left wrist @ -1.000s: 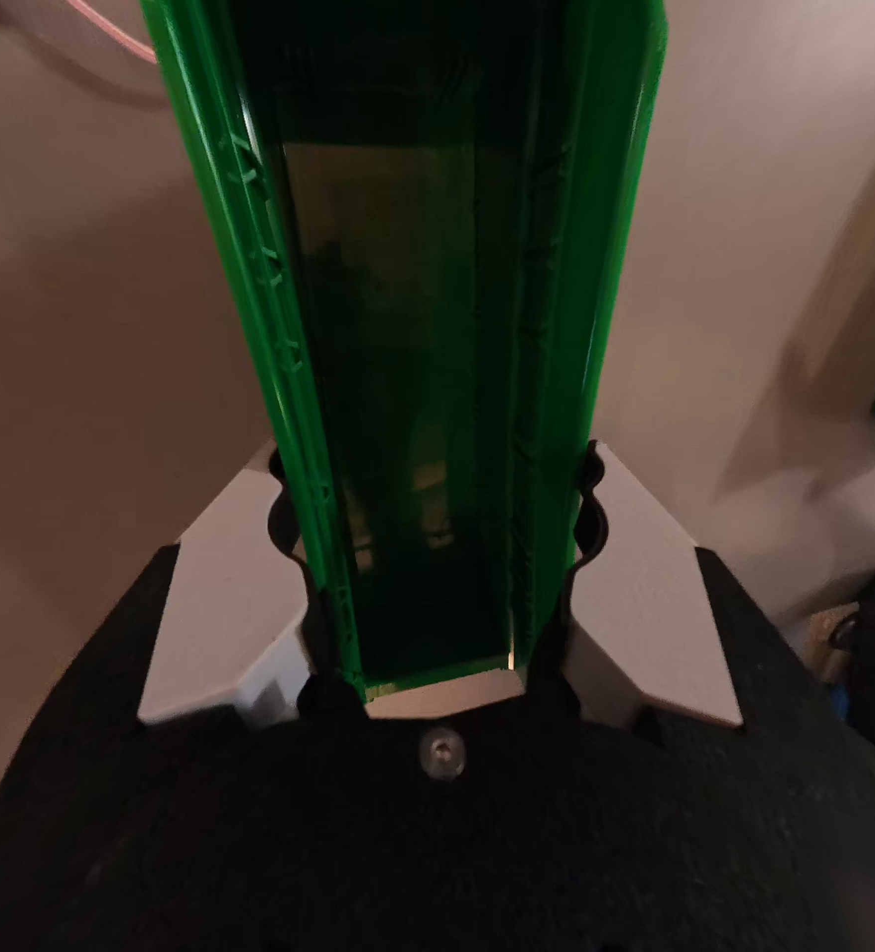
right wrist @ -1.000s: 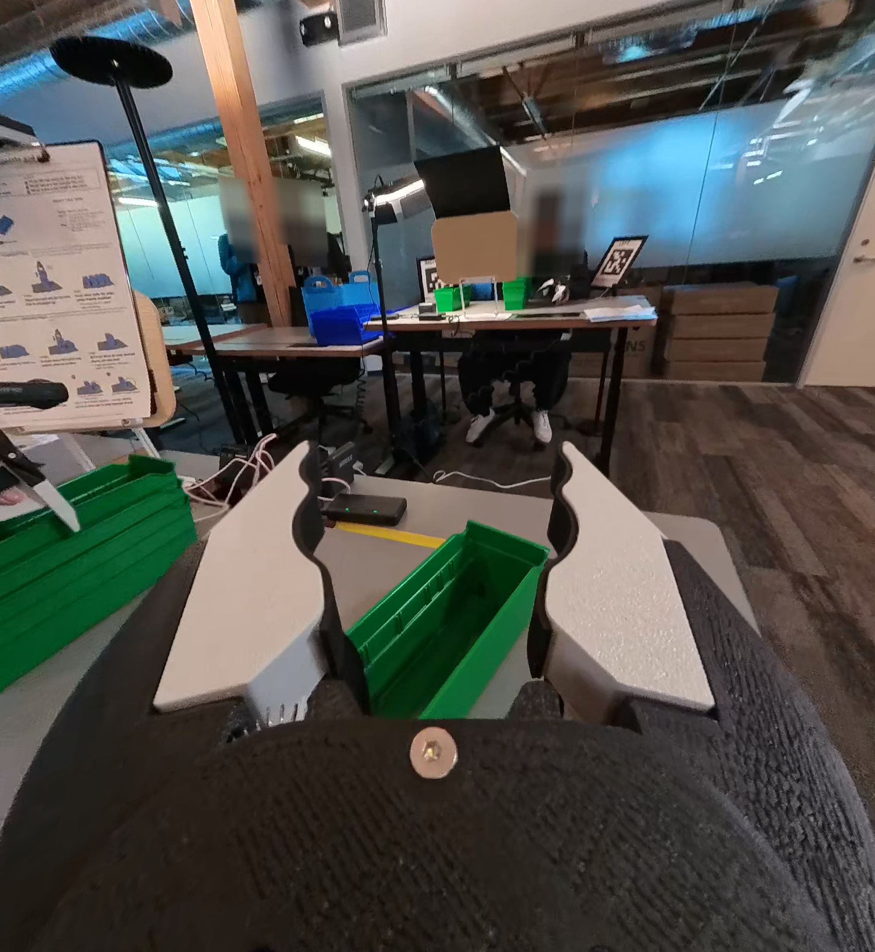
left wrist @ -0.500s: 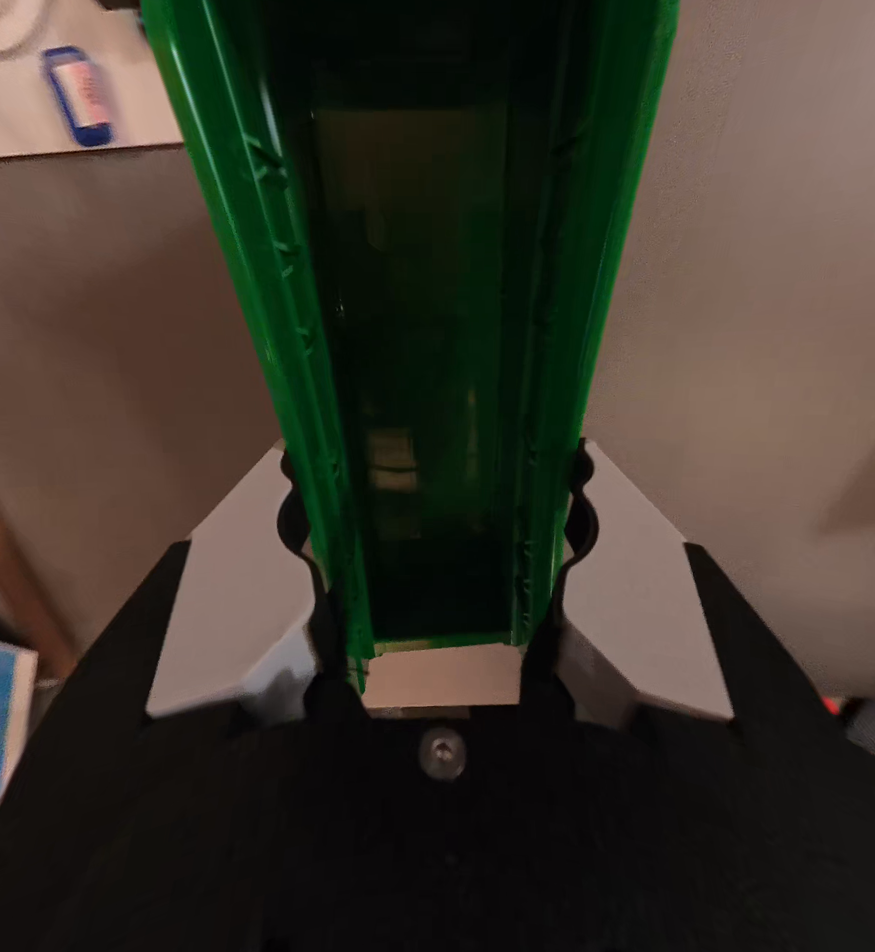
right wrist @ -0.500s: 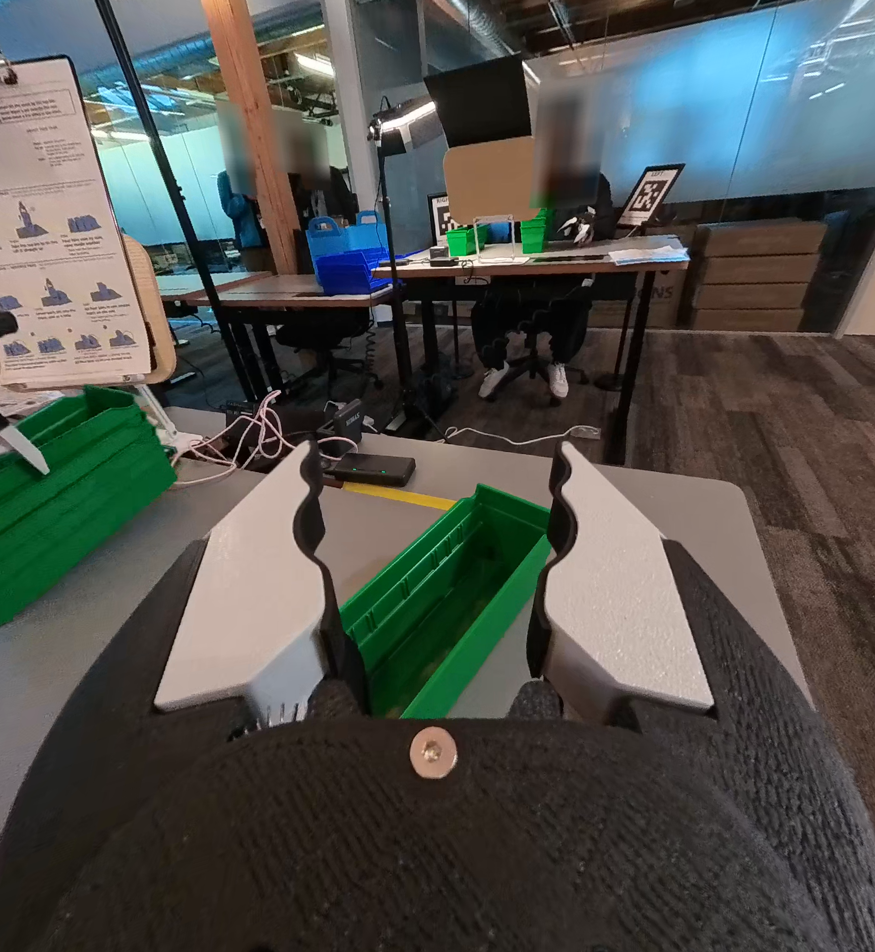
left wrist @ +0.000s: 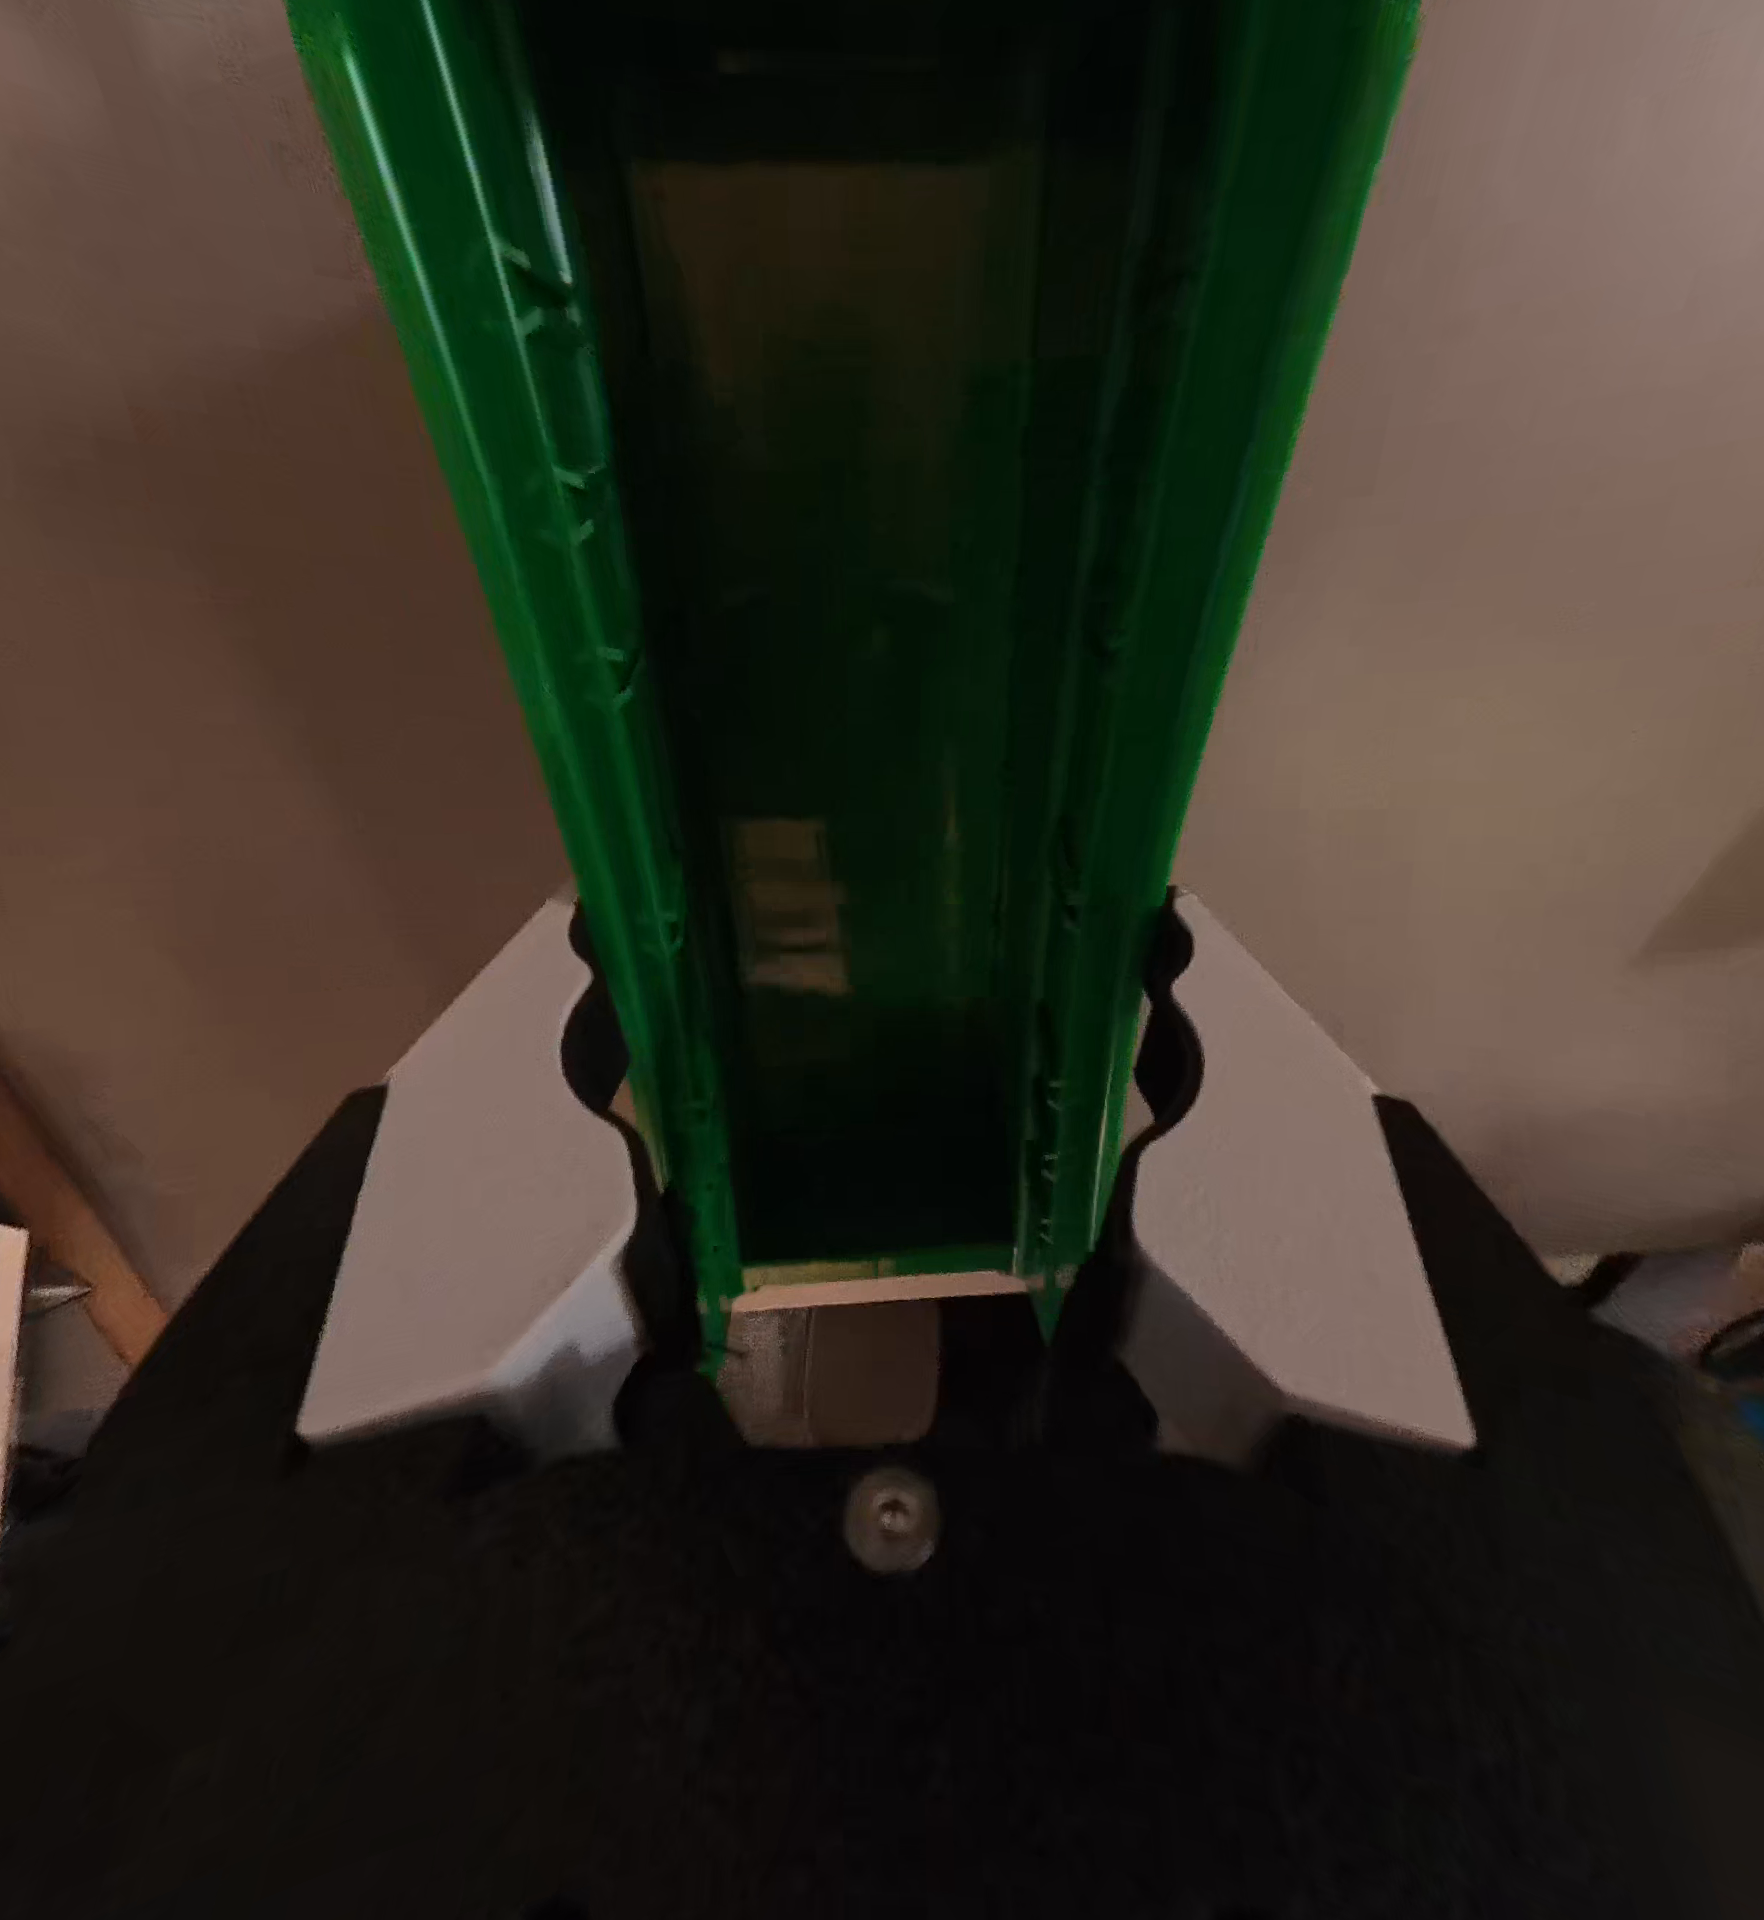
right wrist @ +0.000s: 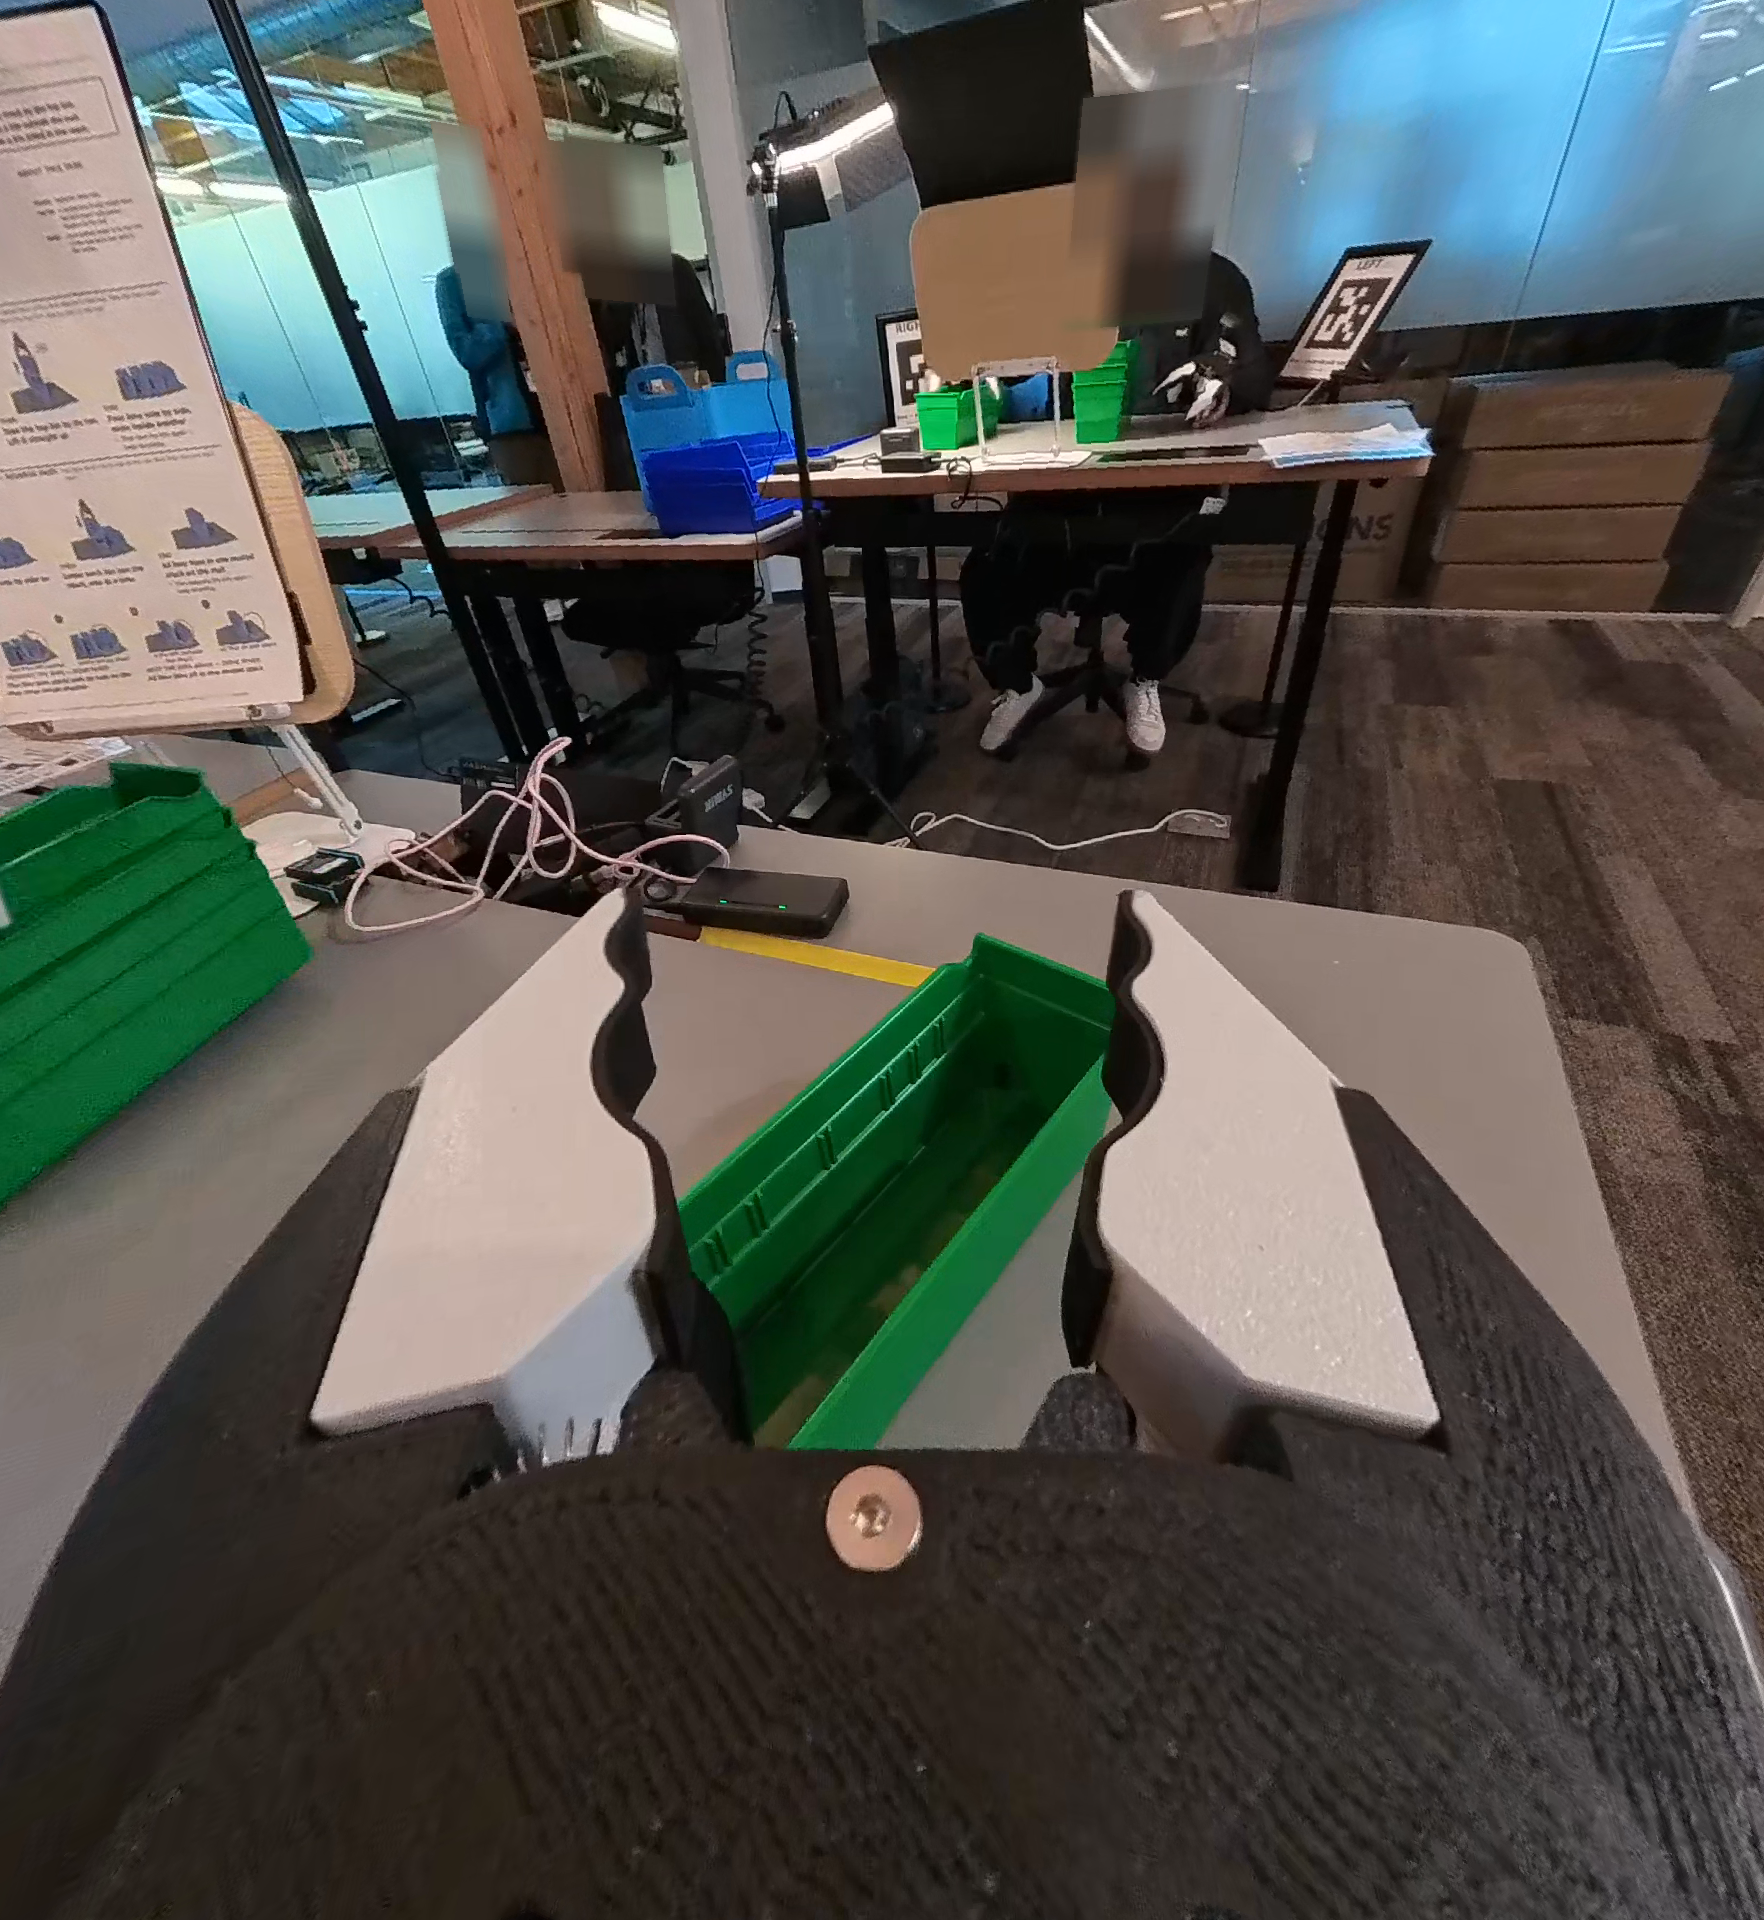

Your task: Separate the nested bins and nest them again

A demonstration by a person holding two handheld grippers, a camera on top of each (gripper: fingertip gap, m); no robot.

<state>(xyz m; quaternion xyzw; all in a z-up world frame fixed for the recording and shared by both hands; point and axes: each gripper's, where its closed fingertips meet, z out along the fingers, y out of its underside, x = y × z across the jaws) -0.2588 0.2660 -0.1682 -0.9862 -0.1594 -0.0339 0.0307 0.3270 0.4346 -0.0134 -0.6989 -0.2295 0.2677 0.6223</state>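
Grey worktop (right wrist: 1273, 997) carries one green bin (right wrist: 919, 1153). Right hand-held gripper (right wrist: 878, 1039) is released above it. Left hand-held gripper (left wrist: 878, 1049) grasps a second green bin (left wrist: 857, 520).

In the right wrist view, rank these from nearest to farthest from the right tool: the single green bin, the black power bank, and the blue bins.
1. Single green bin: on the table, between the right tool's fingers.
2. Black power bank: table's far edge, slightly left.
3. Blue bins: on a far desk, beyond.

green bins on table: one single (right wrist: 899, 1174) | one nested stack (right wrist: 78, 997)
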